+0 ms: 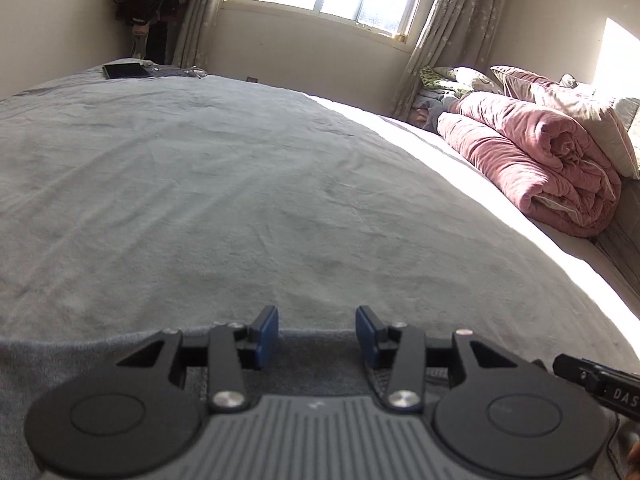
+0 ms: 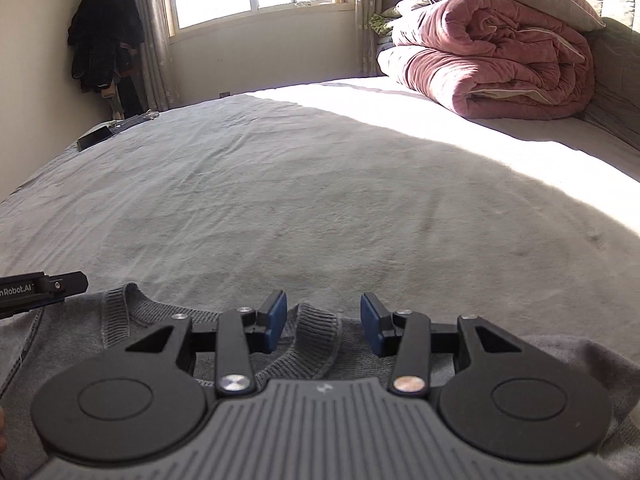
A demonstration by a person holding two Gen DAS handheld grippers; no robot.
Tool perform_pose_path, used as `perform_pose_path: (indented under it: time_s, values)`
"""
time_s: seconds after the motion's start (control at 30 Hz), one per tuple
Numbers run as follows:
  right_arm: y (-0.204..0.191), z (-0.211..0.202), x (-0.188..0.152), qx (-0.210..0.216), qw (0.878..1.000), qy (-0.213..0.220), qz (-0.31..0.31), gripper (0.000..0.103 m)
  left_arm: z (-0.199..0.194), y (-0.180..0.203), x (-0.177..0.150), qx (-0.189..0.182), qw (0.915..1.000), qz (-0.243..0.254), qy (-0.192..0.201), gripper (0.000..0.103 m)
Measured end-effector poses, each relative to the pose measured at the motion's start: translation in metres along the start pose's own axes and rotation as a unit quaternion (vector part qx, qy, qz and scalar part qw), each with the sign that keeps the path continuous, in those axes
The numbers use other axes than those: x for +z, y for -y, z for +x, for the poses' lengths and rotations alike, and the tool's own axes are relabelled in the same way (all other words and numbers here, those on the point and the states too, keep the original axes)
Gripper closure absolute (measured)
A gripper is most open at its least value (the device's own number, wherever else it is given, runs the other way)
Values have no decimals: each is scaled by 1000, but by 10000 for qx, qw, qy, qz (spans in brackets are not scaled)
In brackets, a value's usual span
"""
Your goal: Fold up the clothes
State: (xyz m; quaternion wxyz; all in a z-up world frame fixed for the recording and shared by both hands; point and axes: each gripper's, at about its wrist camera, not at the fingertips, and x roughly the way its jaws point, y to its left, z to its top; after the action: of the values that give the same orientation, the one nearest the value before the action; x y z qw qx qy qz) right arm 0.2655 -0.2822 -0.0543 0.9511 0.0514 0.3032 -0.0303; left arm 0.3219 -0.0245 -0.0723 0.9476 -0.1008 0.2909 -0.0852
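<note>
Ribbed-collared grey knit sweater [image 2: 168,320] lies under both open claws.

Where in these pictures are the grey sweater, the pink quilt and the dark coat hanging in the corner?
sweater [image 2: 316,334]: right wrist view, on its ribbed collar.
quilt [image 2: 492,60]: right wrist view, on the rolled front of the bundle.
coat [image 2: 106,32]: right wrist view, on its dark middle.
</note>
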Motion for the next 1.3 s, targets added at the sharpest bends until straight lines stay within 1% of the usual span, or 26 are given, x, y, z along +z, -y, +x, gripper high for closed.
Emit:
perform_pose_path:
  time_s: [0.13,0.2,0.33,0.47,0.57,0.6,0.67,0.7,0.73,0.77,0.8,0.83,0.87,0.93,1.03,1.07,1.1,1.13,1.17,1.2,1.23,1.3]
  values:
    - [3,-2,4,-234,9993,-177,-219,58,3,-3,-3,-85,9990,441,-25,52]
    - [4,-4,7,-352,9985,-266,-329,58,7,-2,-5,-260,9979,582,-107,49]
    - [7,-5,10,-540,9961,-438,-539,58,8,2,-7,-468,9959,759,-150,46]
    - [11,9,0,-247,9960,-562,-653,58,12,5,-11,-511,9948,854,-207,46]
    - [14,20,-7,-28,9951,-655,-738,58,14,4,-11,-527,9949,832,-238,48]
    - [15,23,-11,35,9950,-639,-770,57,14,4,-11,-516,9950,822,-232,50]
    - [12,27,-16,55,9942,-497,-948,56,15,3,-12,-500,9952,813,-223,57]
    - [11,27,-16,56,9940,-449,-997,57,15,4,-12,-507,9951,818,-218,65]
    - [12,27,-15,86,9947,-405,-936,61,15,3,-12,-538,9949,819,-219,78]
    - [13,27,-16,141,9952,-342,-901,68,15,3,-13,-539,9950,811,-215,84]
    - [14,27,-16,192,9956,-288,-874,74,14,3,-13,-535,9951,802,-211,98]
    - [14,26,-16,234,9957,-248,-861,86,14,3,-13,-530,9952,793,-206,98]
    - [15,25,-16,241,9961,-191,-824,99,11,4,-13,-480,9958,773,-116,99]
    - [15,20,-12,120,9976,14,-677,100,5,5,-11,-362,9966,728,98,100]
    - [17,6,-5,-64,9967,554,-583,101,-9,5,-8,-326,9948,646,716,100]
    - [17,6,-4,-87,9961,663,-574,101,-11,5,-8,-324,9938,637,856,100]
    - [18,6,-4,-110,9953,773,-565,101,-9,6,-8,-309,9934,655,893,100]
    - [17,8,-3,-133,9949,814,-576,101,-2,8,-10,-223,9945,716,737,100]
    - [15,17,-6,-154,9956,677,-625,101,5,10,-11,-124,9953,785,546,100]
    - [12,29,-10,-174,9966,442,-678,101,15,12,-11,-2,9961,845,271,100]
    - [10,39,-13,-213,9967,267,-740,100,22,12,-11,52,9963,856,94,100]
    - [5,46,-14,-344,9954,173,-878,100,25,10,-10,44,9968,796,2,99]
